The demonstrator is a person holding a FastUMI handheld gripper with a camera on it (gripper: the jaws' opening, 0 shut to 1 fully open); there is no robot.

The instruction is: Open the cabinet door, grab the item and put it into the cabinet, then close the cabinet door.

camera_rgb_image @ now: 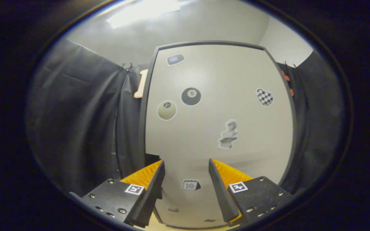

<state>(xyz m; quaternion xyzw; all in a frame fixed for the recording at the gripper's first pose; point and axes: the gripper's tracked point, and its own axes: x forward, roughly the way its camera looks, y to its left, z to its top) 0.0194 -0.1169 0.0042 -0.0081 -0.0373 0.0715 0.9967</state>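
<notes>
Booth cloth behind; cabinet door (217, 128) shut, stickered, just ahead of hand-held gripper (186, 166), fingers apart and empty. Likely either nothing begun or all done; cannot tell.

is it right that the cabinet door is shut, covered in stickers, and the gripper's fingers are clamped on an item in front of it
Not quite. In the gripper view the gripper is open with nothing between its fingers; only the cabinet door shows through the gap. The rest holds: the door looks shut and carries stickers, such as the eight-ball sticker.
</notes>
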